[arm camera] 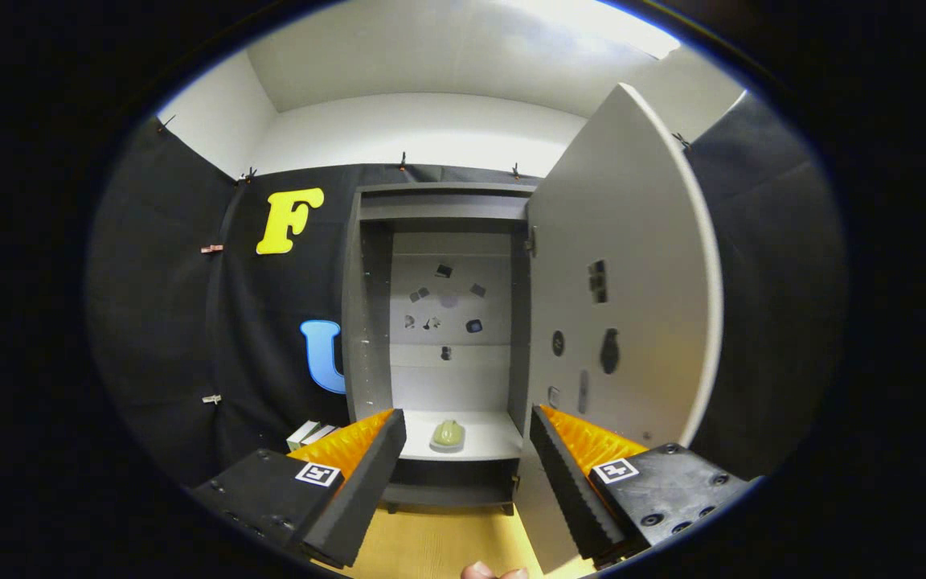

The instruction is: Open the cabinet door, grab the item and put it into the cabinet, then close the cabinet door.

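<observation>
With tool (467,450) open, item (448,435) inside cabinet (366,322).

Bright light from overhead blows out the ceiling (592,20) into glare and washes the open cabinet door (632,265) pale, while the cabinet (443,322) interior sits in soft shadow, straight edges bow under fisheye distortion, and focus stays fairly sharp.
</observation>
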The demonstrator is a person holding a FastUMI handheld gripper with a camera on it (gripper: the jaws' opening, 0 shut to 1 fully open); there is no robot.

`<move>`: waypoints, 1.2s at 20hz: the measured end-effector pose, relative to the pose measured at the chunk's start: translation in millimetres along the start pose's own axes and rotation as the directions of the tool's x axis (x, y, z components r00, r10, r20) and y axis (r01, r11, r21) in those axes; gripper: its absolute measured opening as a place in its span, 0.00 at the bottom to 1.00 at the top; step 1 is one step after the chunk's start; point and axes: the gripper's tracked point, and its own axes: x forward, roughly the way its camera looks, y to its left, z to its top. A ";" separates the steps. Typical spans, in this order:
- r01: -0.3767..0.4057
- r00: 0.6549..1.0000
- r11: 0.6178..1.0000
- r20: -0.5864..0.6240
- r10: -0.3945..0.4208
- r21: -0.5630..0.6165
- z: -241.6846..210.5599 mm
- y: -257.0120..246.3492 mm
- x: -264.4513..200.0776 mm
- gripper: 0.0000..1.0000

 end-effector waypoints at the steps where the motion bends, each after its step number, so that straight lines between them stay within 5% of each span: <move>1: 0.020 1.000 1.000 -0.007 -0.019 0.018 1.8 -11.5 -10.9 0.98; 7: 0.194 0.981 0.980 -0.009 -0.194 0.038 11.9 -94.9 -62.3 0.98; 12: 0.343 0.939 0.939 -0.027 -0.343 0.017 7.0 -190.3 -61.4 0.98; 19: 0.358 0.928 0.934 -0.113 -0.354 0.008 -34.0 -276.8 1.6 0.98; 24: 0.246 0.955 0.968 -0.182 -0.234 0.050 -58.2 -261.9 34.3 0.98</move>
